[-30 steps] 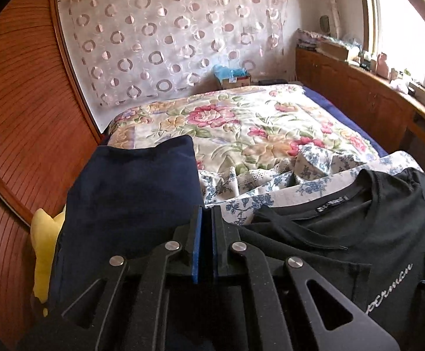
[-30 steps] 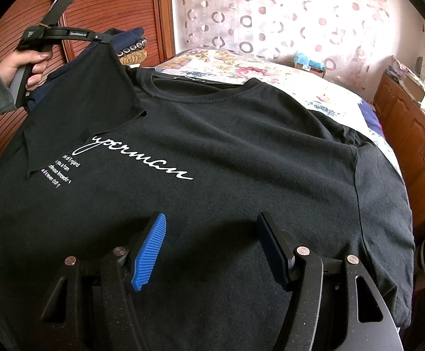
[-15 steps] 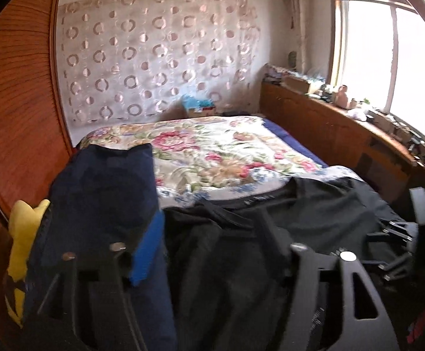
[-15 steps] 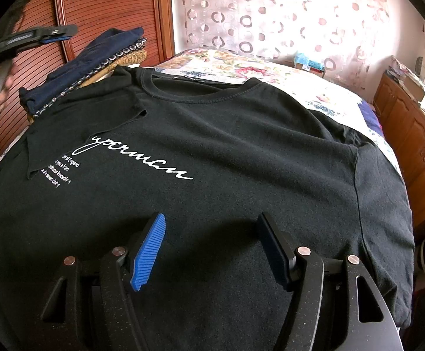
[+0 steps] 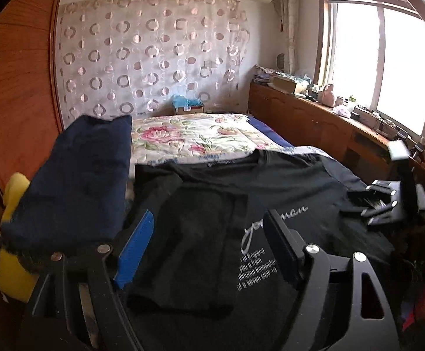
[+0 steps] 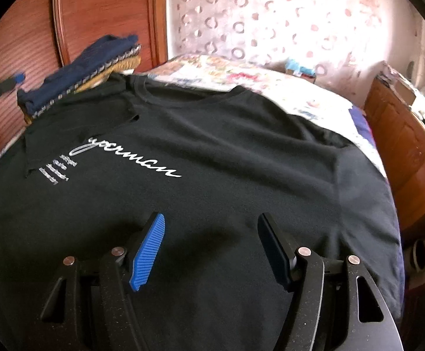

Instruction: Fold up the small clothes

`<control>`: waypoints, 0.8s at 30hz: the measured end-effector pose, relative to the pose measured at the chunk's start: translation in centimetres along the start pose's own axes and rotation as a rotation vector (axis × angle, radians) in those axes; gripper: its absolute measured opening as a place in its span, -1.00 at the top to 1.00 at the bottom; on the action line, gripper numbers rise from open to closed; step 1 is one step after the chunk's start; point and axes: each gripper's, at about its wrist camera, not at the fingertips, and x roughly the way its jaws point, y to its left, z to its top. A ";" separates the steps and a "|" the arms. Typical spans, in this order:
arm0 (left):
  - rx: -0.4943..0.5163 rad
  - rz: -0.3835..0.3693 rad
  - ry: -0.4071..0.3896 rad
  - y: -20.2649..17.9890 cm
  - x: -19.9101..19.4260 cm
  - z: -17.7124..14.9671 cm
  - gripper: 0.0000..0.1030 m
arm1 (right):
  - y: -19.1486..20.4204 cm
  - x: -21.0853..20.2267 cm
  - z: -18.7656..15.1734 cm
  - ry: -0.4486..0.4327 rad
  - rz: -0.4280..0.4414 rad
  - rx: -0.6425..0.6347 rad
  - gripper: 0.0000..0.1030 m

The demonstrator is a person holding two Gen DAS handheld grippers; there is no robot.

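Left tongs (image 5: 209, 242), right tongs (image 6: 212, 245) apart, empty; black T-shirt (image 6: 212, 146) flat, collar toward headboard wall.

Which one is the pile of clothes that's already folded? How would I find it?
Find the bed with the flowery quilt, then the big black T-shirt spread flat on it. The folded pile sits beside the shirt's folded-in sleeve, against the wooden wardrobe. It is navy on top, stacked in layers, not lying flat.
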 end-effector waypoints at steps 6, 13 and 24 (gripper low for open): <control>-0.045 -0.020 0.037 0.0 0.6 -2.1 -0.51 | -4.4 -4.2 -1.9 -0.062 -0.066 0.097 -0.32; -0.008 0.020 0.042 -0.8 0.4 -3.0 -0.51 | -9.5 -7.3 -4.9 -0.070 -0.142 0.197 -0.31; 0.039 -0.001 0.052 -3.3 0.2 -3.8 -0.51 | -14.7 -8.6 -9.4 -0.010 -0.194 0.330 -0.21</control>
